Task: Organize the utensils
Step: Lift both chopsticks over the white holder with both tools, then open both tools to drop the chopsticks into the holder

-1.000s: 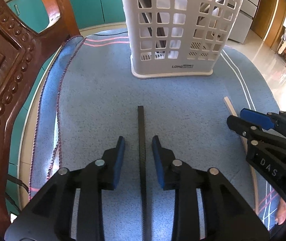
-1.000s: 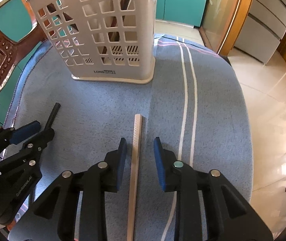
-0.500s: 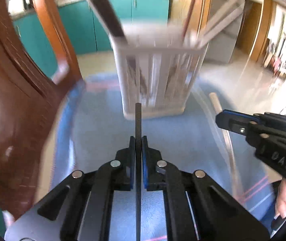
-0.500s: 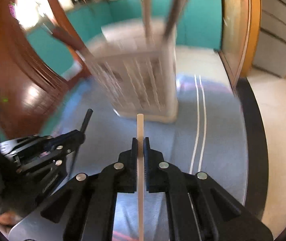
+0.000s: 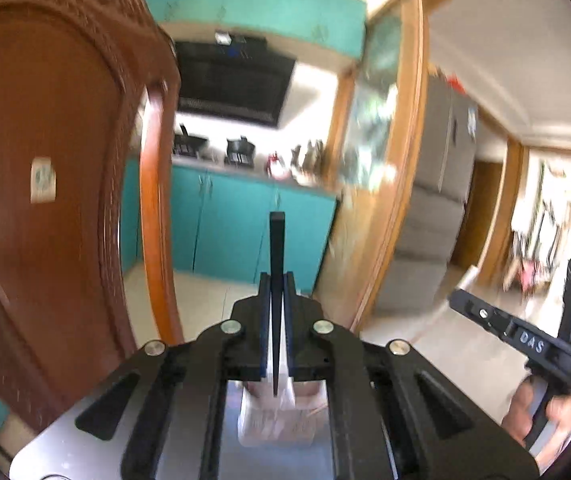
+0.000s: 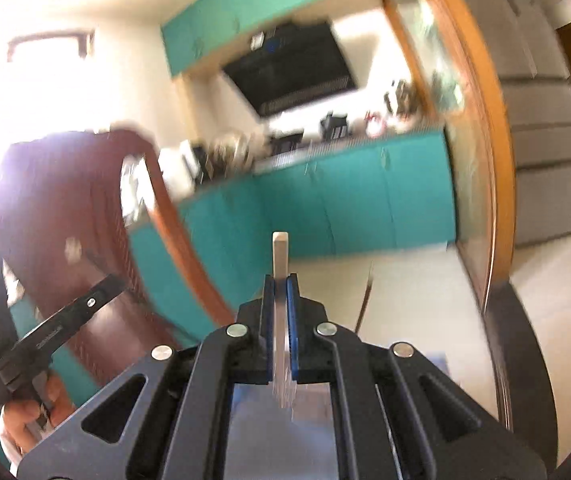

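Observation:
My left gripper (image 5: pixel 276 282) is shut on a black stick (image 5: pixel 277 240) that points forward and up past its fingertips, held high in the air. Below it, between the gripper's arms, a blurred piece of the white slotted basket (image 5: pixel 273 420) shows. My right gripper (image 6: pixel 280 282) is shut on a pale wooden stick (image 6: pixel 279 252), also raised and pointing forward. Each gripper appears in the other's view: the right one (image 5: pixel 485 316) at the right edge, the left one (image 6: pixel 85 308) at the left edge. A thin brown stick (image 6: pixel 365 300) pokes up just right of the right gripper.
A carved brown wooden chair back (image 5: pixel 45 200) stands close on the left. Ahead are teal kitchen cabinets (image 5: pixel 237 232) under a black range hood (image 5: pixel 233 80), a wooden door frame (image 5: pixel 405 160) and a grey fridge (image 5: pixel 437 200). A hand (image 5: pixel 533 412) holds the right gripper.
Both grippers went from open around their sticks on the blue cloth to shut on them, then rose and tilted up. The table and most of the basket have dropped out of view.

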A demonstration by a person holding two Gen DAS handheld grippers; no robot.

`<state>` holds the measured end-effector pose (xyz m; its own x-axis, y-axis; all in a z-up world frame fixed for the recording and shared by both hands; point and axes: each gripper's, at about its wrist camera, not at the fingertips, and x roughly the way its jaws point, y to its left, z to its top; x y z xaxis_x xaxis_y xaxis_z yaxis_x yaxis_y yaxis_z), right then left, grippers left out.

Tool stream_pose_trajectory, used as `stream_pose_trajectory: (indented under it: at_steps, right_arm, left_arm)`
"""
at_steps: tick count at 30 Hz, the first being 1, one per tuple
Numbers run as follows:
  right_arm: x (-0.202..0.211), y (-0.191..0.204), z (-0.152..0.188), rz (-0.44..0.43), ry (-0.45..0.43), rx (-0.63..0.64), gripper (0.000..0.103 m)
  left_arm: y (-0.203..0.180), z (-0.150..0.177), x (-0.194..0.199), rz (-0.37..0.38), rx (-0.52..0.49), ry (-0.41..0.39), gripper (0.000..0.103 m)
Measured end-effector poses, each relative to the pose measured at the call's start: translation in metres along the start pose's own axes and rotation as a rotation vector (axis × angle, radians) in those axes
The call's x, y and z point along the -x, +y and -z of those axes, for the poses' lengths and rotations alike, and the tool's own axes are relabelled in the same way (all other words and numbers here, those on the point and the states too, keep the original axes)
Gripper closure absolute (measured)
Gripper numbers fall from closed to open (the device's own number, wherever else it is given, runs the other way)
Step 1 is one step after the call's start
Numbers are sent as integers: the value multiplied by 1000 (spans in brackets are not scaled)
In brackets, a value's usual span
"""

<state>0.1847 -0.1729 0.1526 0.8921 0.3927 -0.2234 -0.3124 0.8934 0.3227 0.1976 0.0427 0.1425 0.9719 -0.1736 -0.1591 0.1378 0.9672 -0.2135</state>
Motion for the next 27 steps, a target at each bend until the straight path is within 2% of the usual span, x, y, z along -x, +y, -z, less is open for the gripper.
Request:
stream_pose_trajectory:
  at_steps: [2, 4, 7, 12, 18, 23, 24, 25, 26, 27]
  right_arm:
    - [-6, -1, -7, 47, -77, -7, 97]
    - [-17, -5, -5, 78, -112, 0, 97]
    - [-50, -17, 12, 138, -55, 29, 97]
    - [-83, -37, 36, 159, 40, 11, 97]
    - [-96, -46, 51, 167, 76, -7, 97]
    - [-98, -46, 57, 158, 89, 0, 95]
    - [-98, -45, 58, 154, 86, 1, 89]
    - [-96, -45, 58, 149, 81, -1, 78]
    - [-91, -44, 57, 145, 69, -7, 72]
    - [-87, -44, 56, 141, 56, -14, 65]
  left_arm:
    - [1, 0, -15, -1, 19, -2, 96]
    - [-1, 9, -36, -12, 31, 19, 96]
    - [0, 28, -71, -32, 35, 68, 96]
    - [-6, 57, -114, -66, 2, 157, 96]
    - [-6, 78, -139, -91, -34, 218, 96]
    - [-5, 87, -152, -82, -35, 261, 95]
    - [-4, 88, -151, -80, -34, 261, 92]
    - [-4, 87, -150, -77, -35, 255, 89]
    - [-5, 86, -146, -75, -36, 242, 80]
    - [-5, 84, -139, -73, -36, 230, 67]
